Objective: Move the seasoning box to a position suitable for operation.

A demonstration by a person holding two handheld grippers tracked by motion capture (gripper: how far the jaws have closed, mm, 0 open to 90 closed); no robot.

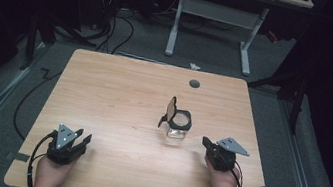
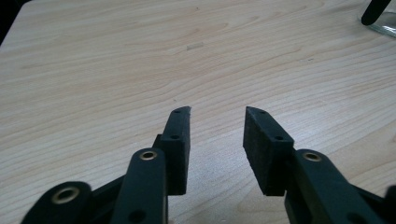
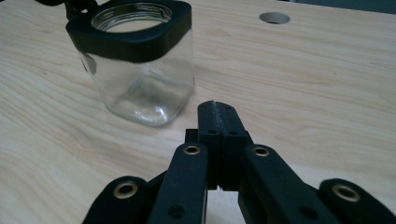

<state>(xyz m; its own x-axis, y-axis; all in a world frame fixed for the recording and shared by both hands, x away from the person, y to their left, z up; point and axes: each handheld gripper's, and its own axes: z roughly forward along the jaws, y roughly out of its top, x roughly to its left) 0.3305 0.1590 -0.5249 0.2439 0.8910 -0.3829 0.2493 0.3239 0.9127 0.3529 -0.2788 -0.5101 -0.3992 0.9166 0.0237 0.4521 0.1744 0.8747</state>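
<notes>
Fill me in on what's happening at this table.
A person sits at a wooden table with a hand-held gripper in each hand. A small glass jar stands on the table with its hinged lid flipped open. The right hand-held gripper is shut on nothing, just short of the jar and not touching it. The left hand-held gripper rests off to the side, jaws apart with only bare table between them.

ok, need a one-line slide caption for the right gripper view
Right gripper, jaws shut on nothing, points at an open glass jar with a black collar on the wooden table.
</notes>
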